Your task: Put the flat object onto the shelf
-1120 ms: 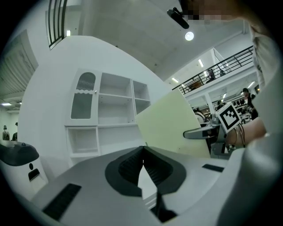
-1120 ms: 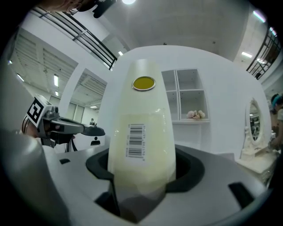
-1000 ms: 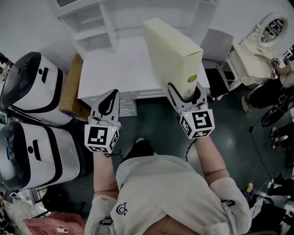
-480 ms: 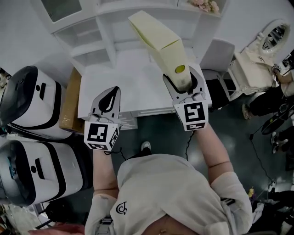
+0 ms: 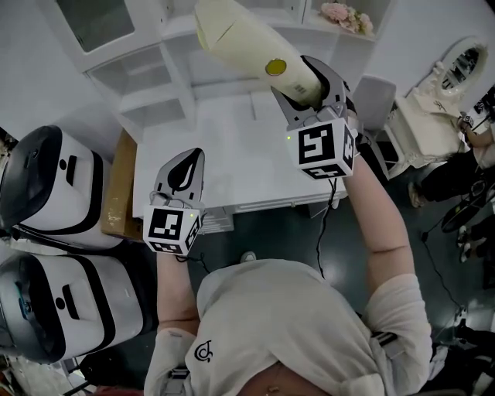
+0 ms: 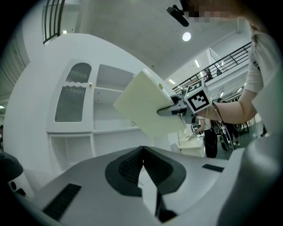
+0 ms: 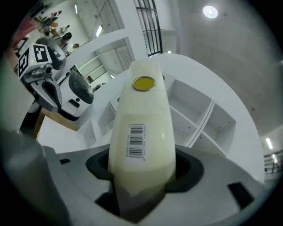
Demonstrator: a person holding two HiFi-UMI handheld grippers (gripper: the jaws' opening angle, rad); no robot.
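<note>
The flat object is a pale yellow flat box (image 5: 236,39) with a yellow round sticker and a barcode (image 7: 140,128). My right gripper (image 5: 309,81) is shut on its near end and holds it raised, pointing toward the white shelf unit (image 5: 147,73). From the left gripper view the box (image 6: 148,103) hangs in front of the shelf compartments (image 6: 110,106), with the right gripper (image 6: 177,109) clamped on it. My left gripper (image 5: 182,174) is lower, over the near edge of the white desk (image 5: 232,155); its jaws are shut with nothing between them (image 6: 142,163).
Two white and black rounded machines (image 5: 46,178) (image 5: 62,302) stand at the left, beside a brown cardboard box (image 5: 120,186). A grey chair (image 5: 371,100) sits right of the desk. Pink flowers (image 5: 340,14) top the shelf. A person (image 5: 464,155) is at the far right.
My right gripper has risen and moved toward the shelf with the box, rolling it from standing on edge to lying flatter. The left gripper has moved forward a little, still shut.
</note>
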